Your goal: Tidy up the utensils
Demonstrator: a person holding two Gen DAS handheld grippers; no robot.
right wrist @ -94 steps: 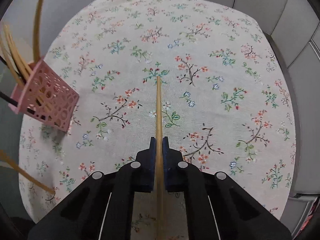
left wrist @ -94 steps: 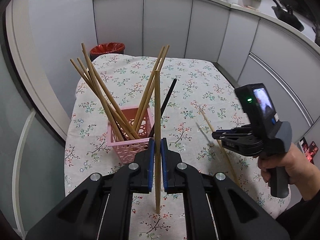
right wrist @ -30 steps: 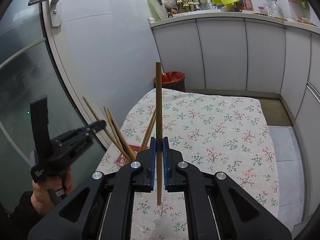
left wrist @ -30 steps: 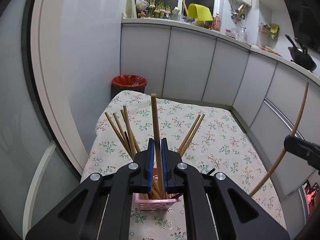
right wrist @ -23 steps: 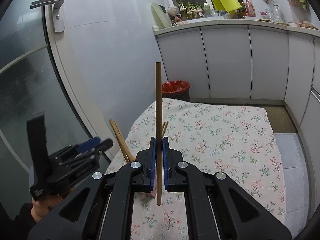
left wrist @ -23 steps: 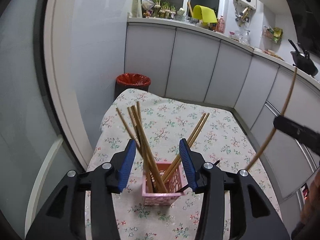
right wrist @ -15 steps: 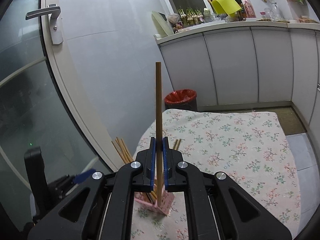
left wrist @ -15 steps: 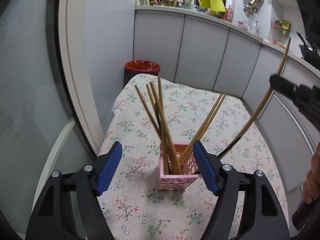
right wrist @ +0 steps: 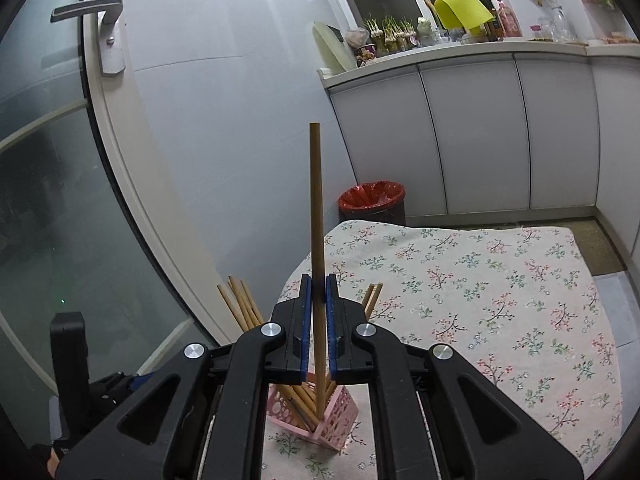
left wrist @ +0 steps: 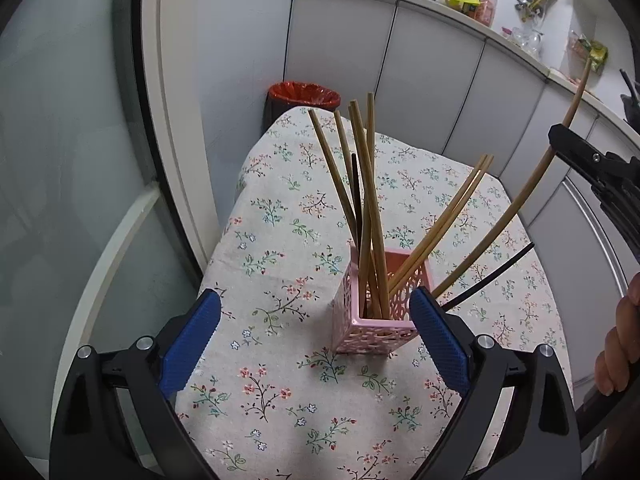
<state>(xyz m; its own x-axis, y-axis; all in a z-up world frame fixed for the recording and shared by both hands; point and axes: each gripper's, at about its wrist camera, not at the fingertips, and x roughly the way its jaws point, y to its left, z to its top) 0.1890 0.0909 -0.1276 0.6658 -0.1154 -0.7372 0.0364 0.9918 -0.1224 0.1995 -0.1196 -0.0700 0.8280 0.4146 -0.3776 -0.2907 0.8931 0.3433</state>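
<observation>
Released a second ago, one light wooden chopstick now stands in the pink perforated square basket (left wrist: 378, 320) on the floral-clothed bench (left wrist: 280, 400). Above the basket, the left hand-held gripper (left wrist: 316, 336) is opening, empty. Right hand-held gripper (right wrist: 316, 300) clamps another stiff, slim wooden chopstick (right wrist: 315, 208) mid-shaft, its tip over the basket.

Basket (left wrist: 376, 320) on table (left wrist: 280, 392), ahead of left gripper (left wrist: 314, 336), between its opening jaws, untouched. Chopsticks (left wrist: 362, 184) in basket. Bin (left wrist: 302, 96) beyond table's far edge. Right gripper (right wrist: 315, 312), right of basket, clamps one chopstick (right wrist: 316, 216), tip over basket.
</observation>
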